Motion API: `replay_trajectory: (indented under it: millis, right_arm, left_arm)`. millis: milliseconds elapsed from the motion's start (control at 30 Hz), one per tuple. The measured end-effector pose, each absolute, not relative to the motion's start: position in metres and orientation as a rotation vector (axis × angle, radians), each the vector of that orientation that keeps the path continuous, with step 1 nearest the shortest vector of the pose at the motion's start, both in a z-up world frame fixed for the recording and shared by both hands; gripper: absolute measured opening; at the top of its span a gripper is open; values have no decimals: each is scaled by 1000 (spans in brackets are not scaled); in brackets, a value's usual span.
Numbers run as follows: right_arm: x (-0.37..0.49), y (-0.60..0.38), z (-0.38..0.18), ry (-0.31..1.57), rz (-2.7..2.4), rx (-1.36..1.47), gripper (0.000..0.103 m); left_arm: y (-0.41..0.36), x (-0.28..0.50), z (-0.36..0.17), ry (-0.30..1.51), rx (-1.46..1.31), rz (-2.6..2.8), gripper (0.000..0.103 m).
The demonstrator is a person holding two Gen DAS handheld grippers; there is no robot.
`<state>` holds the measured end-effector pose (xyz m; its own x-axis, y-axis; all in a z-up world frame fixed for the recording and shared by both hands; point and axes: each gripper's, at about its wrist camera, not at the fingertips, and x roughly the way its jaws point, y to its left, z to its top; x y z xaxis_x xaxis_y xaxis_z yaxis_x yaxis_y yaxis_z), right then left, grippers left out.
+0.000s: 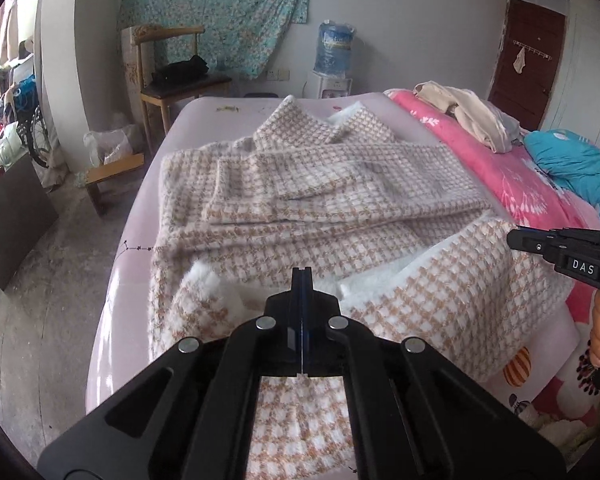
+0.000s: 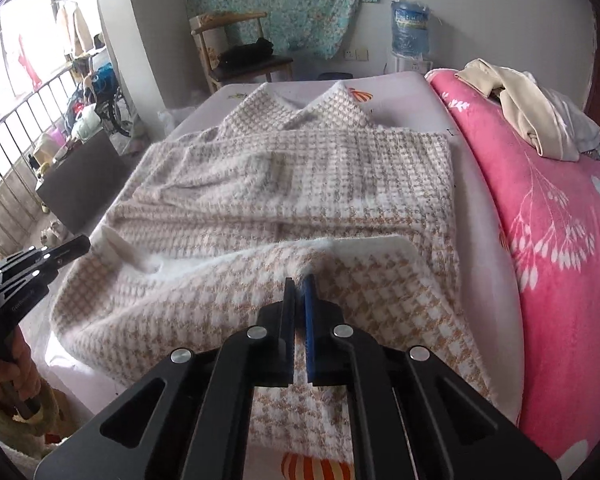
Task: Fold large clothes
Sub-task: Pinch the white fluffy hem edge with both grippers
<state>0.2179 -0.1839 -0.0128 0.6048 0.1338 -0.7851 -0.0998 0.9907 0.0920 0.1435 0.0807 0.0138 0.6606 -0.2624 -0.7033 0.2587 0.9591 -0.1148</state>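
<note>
Houndstooth coat (image 1: pixel 324 184) lies flat on the bed (image 1: pixel 140 216), collar at the far end, hem twd the camera. Sleeves (image 1: pixel 300 176) already folded in across the body — that part looks done. Bottom hem (image 2: pixel 260 276) is lifted and turned up, white lining showing along the edge, so the lengthwise fold is under way, not finished.

Left gripper (image 1: pixel 302 276): fingers pressed together, no gap; cloth bunches right at the tips but can't confirm from either view that fabric sits between them. Right gripper (image 2: pixel 299 285): fingers nearly together, clamped on a pinch of hem, cloth puckered at the tips.

Left to do, judging by layout: carry hem up over the body twd the collar, flatten, maybe one more fold.

Pink blanket (image 2: pixel 540 208) beside the coat on the right w/ other clothes piled (image 2: pixel 532 108) on it, apart from the coat.
</note>
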Motion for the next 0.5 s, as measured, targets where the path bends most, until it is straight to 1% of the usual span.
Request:
replay_trajectory:
  millis: [133,167,200,233,267,300,333,367,433,500]
  right_arm:
    - [221,-192,-36,1000,131,59,4]
    - [220,-194,-41,1023,137,70,5]
    - [221,-198,-47,1053,143,89,5]
    - [221,-200,-52,1072,150,106,5]
    - [221,-202,-56,1092,165,125,8]
    - [222,-204,-58,1109,176,139,10]
    - [222,-205,-59,1109,181,148,16]
    - [222,-206,-59,1104,188,154,24]
    - [225,-207,-59,1092,204,174,33]
    - [229,-207,-60,1091,213,182,34]
  left_arm:
    - [93,156,-13,972,-118,-362,1]
    - [95,157,-19,1007,-150,-381,8]
    - [97,157,-23,1031,-178,-388,22]
    - [98,157,-27,1047,-200,-389,29]
    - [99,156,-31,1061,-211,-391,36]
    - [98,155,-33,1071,-213,-387,37]
    - [97,153,-36,1075,-206,-374,37]
    - [95,154,-38,1076,-194,-364,37]
    - [89,156,-39,1076,-166,-343,37]
    - [83,160,-40,1068,-145,-323,37]
